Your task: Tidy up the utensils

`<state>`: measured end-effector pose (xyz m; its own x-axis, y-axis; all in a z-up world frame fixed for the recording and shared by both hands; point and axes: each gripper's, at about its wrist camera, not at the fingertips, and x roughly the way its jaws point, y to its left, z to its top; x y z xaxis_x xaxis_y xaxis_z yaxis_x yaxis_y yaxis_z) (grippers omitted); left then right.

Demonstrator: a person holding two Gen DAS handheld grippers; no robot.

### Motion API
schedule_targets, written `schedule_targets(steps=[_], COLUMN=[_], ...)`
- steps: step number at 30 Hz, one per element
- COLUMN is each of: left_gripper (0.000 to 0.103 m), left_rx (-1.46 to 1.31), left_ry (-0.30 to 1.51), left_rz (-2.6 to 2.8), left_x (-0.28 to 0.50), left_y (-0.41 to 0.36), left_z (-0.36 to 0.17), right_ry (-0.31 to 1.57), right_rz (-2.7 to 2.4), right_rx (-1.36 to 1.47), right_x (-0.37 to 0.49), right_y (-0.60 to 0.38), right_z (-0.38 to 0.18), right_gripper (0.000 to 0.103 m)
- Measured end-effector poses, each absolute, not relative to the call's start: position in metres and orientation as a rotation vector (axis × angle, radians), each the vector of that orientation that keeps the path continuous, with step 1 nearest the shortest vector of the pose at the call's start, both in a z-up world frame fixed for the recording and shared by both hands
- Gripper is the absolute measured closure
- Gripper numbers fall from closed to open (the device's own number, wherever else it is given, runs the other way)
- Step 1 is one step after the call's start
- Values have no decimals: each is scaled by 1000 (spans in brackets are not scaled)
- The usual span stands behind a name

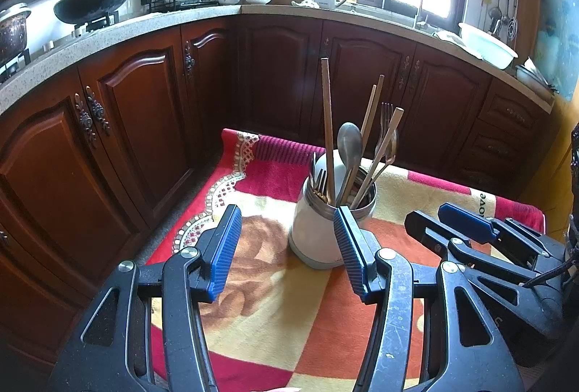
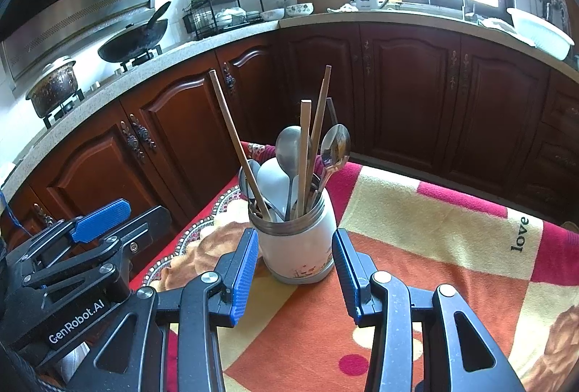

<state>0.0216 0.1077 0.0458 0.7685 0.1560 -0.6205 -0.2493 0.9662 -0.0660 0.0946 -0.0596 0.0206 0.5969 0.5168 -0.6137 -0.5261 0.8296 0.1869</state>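
Clear ground: the patterned red, orange and cream blanket point(image 2: 416, 247) lies bare to the right of and in front of the white ceramic utensil jar with a metal rim point(image 2: 295, 247); a gripper may pass there.

Obstacle, centre: the jar, upright on the blanket. Wooden chopsticks point(image 2: 231, 135), metal spoons point(image 2: 334, 146) and a fork point(image 1: 386, 117) rise and fan out above its mouth, crowding approach from above.

Obstacle, near left in the right wrist view: the left gripper point(image 1: 287, 251), jaws apart and empty.

Obstacle, far: dark brown wooden cabinet doors point(image 1: 282, 66) close beyond the blanket's far edge.
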Motion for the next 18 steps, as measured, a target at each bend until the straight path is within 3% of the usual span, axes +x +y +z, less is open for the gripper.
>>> schedule_targets(steps=[18], left_gripper=[50], left_rx=[-149], left_ry=[662], left_rz=[221], left_x=[21], left_y=[108], left_z=[45], right_ry=[714], right_rz=[619], right_rx=[-25], right_x=[94], right_y=[-57], right_z=[19], right_gripper=[62])
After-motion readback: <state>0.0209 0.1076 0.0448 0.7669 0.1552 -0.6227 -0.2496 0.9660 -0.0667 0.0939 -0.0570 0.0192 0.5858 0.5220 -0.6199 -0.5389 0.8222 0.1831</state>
